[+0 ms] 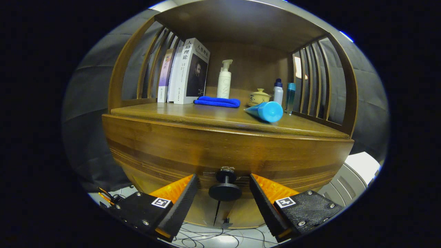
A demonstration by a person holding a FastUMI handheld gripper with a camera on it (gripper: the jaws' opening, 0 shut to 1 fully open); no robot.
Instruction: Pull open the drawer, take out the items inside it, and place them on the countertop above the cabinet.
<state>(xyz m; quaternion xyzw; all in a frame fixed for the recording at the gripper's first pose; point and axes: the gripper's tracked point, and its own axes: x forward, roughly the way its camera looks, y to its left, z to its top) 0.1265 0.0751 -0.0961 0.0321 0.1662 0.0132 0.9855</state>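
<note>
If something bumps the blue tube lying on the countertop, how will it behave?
The blue tube lies on its side near the countertop front edge, so it may roll, probably in a curve since it tapers. It looks light. The gripper is open around the drawer knob.

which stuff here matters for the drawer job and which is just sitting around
For the job:
drawer, shut
knob, between the open gripper's fingers, untouched
countertop

Just lying about:
books
pump bottle
blue cloth
lidded cup
two small bottles
blue tube, lying down

glossy wooden cabinet (227, 144), matt dark knob (225, 191), soft blue cloth (217, 101)
</note>
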